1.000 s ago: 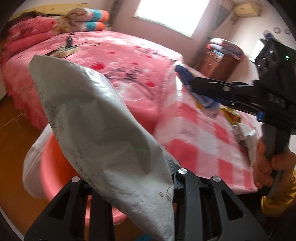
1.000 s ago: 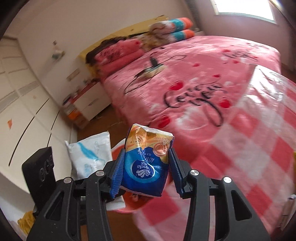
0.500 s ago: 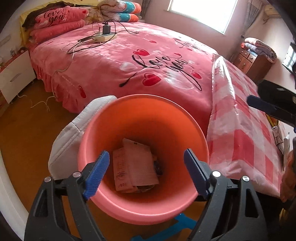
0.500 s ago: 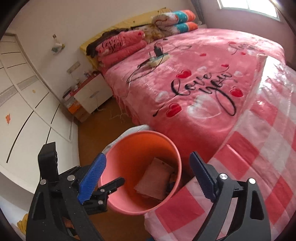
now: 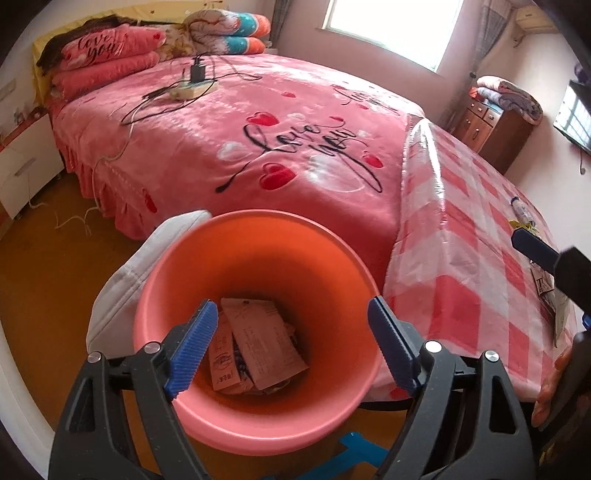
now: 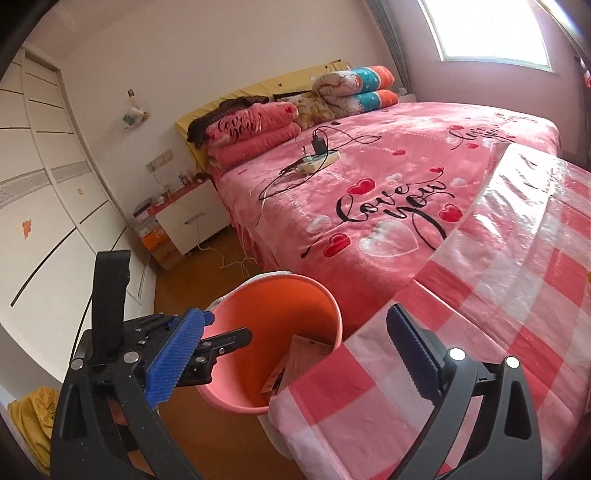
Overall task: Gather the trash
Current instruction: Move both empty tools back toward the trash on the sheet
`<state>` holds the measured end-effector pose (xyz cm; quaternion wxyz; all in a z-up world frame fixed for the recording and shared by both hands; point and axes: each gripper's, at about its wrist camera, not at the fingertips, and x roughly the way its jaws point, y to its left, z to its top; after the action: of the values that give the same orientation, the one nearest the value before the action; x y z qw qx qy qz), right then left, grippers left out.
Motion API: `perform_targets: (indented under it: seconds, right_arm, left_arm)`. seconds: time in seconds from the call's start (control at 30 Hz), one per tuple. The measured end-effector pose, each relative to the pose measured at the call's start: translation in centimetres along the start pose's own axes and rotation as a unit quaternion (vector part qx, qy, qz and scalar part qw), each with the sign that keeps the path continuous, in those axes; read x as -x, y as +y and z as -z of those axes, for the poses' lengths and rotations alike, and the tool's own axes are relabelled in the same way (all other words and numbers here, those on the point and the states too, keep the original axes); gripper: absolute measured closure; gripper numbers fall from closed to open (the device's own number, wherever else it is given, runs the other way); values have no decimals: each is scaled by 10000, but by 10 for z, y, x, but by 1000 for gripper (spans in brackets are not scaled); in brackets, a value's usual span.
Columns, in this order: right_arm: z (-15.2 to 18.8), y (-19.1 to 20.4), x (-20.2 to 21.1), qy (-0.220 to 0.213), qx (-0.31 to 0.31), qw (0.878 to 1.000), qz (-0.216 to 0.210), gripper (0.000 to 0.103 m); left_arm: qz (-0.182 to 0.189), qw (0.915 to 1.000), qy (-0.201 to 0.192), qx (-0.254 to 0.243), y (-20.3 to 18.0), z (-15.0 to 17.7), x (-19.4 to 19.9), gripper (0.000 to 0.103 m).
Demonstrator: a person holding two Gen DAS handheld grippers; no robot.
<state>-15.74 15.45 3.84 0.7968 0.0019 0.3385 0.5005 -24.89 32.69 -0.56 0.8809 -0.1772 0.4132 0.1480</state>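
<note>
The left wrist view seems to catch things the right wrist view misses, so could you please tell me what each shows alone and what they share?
Only the left wrist view shows the wooden cabinet, the leftover trash on the checked cloth, and the full pile of packets at the bucket's bottom.

Only the right wrist view shows the white wardrobe and the wall socket.

Both show the pink bucket, the bed, the power strip, the bedside drawer unit and the window.

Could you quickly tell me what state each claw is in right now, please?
Left claw: open, empty, above the bin.
Right claw: open, empty, jaws just opened wider.
</note>
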Motion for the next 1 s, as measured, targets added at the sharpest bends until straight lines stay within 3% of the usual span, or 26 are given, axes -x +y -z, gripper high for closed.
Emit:
perform_targets:
  seconds: [0.27, 0.53, 1.0]
  right_arm:
    - [8, -9, 24, -116, -116, 9998, 118, 5]
    - [18, -21, 50, -252, -114, 9991, 318, 5]
    - [33, -60, 102, -752, -397, 9928, 845, 5]
  left_arm:
    - [96, 9992, -115, -383, -29, -1, 9, 19]
    - [294, 9987, -52, -416, -48, 1, 13, 19]
    - [538, 9927, -57, -1075, -109, 8, 22, 19]
